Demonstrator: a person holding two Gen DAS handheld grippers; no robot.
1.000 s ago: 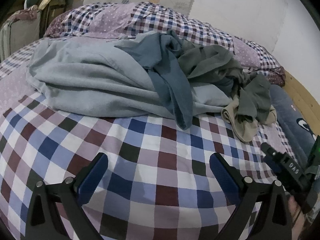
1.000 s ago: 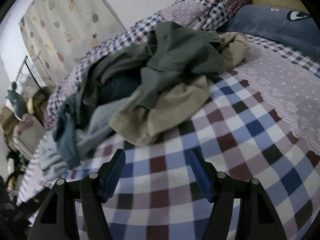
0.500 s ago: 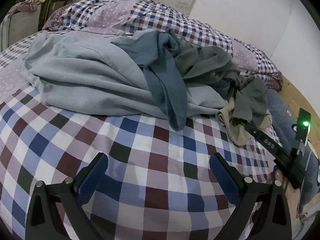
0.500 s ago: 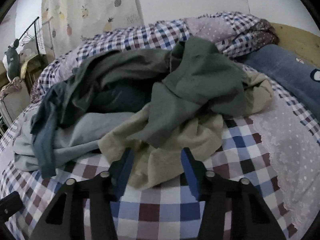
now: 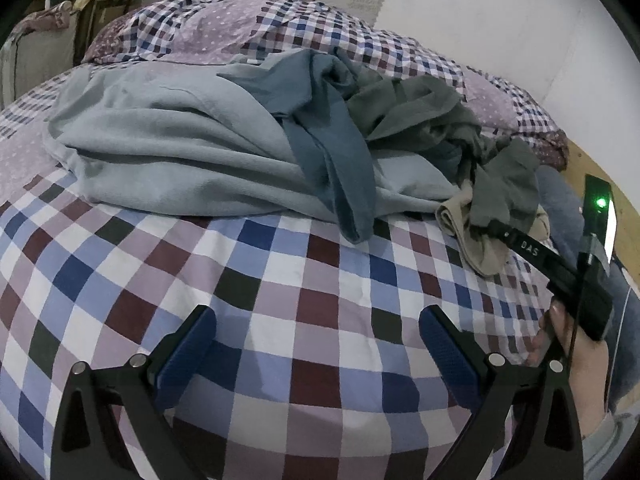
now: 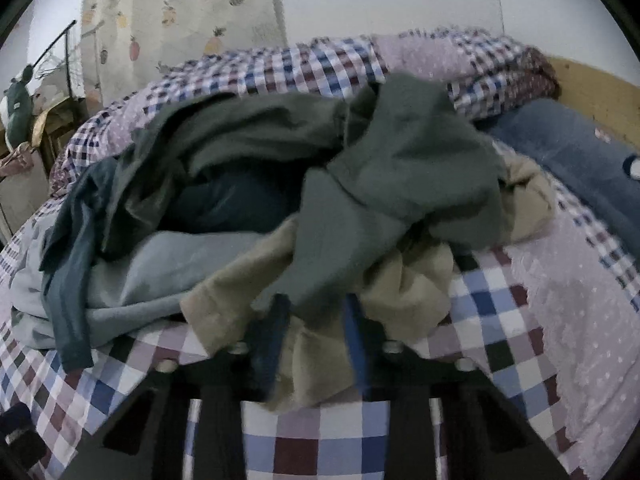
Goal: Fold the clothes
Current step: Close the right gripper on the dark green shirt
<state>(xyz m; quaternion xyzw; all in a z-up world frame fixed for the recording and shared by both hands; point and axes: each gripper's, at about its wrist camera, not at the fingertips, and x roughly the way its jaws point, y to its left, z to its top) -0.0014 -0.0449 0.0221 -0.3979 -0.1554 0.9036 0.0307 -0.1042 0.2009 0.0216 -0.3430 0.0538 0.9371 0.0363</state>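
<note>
A heap of clothes lies on the checked bedspread [image 5: 280, 300]: a pale grey-blue garment [image 5: 172, 148], a teal one [image 5: 336, 160], a dark green one [image 6: 400, 184] and a beige one [image 6: 240, 292]. My left gripper [image 5: 316, 344] hovers open over bare bedspread, short of the heap. My right gripper [image 6: 314, 320] is pushed into the heap's near right corner, its jaws narrowed but still apart, with the green and beige cloth hanging between the blurred fingers. In the left wrist view the right gripper [image 5: 532, 252] reaches into the beige garment [image 5: 476, 240], held by a hand [image 5: 580, 360].
A rolled checked quilt [image 5: 280, 28] lies behind the heap along the white wall. A blue pillow [image 6: 580, 160] and the wooden bed frame [image 5: 600, 184] are at the right. Furniture with bags [image 5: 40, 40] stands beyond the left end of the bed.
The right gripper has swung to face the heap, moved in onto the beige and green cloth, and its jaws have narrowed. The left gripper has drifted slightly and stays open.
</note>
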